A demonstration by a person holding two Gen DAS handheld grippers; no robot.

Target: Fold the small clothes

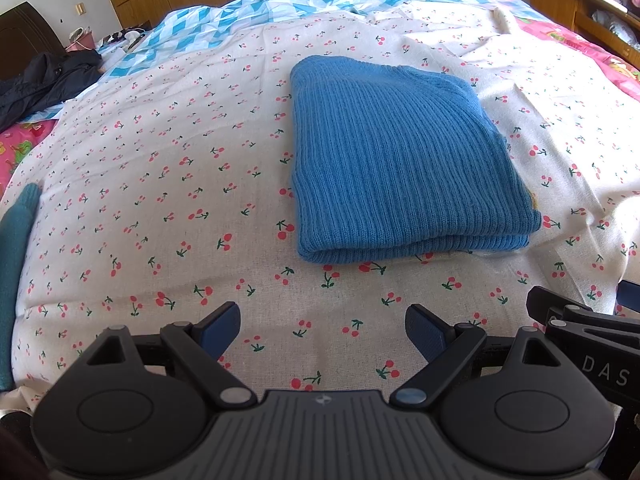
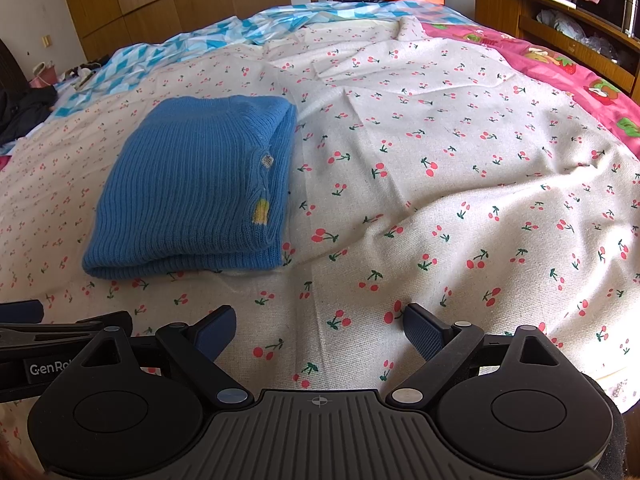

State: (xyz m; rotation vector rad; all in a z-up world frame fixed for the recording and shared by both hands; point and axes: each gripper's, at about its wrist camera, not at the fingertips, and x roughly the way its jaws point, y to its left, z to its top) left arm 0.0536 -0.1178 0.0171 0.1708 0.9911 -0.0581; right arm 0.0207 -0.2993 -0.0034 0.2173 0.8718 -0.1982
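Note:
A blue ribbed knit sweater [image 1: 400, 160] lies folded into a neat rectangle on the cherry-print sheet [image 1: 180, 200]. It also shows in the right wrist view [image 2: 192, 188], left of centre, with a small button and a yellow patch at its right edge. My left gripper [image 1: 322, 330] is open and empty, above the sheet just in front of the sweater's near fold. My right gripper [image 2: 318, 330] is open and empty, above bare sheet [image 2: 440, 200] to the right of the sweater. Each gripper shows at the edge of the other's view.
A teal garment [image 1: 16, 264] lies at the bed's left edge. Dark clothing [image 1: 44, 80] is heaped at the far left. A blue-white quilt [image 1: 240, 16] and a pink blanket [image 2: 560, 76] cover the far side. Wooden wardrobes [image 2: 160, 0] and a shelf [image 2: 560, 20] stand beyond.

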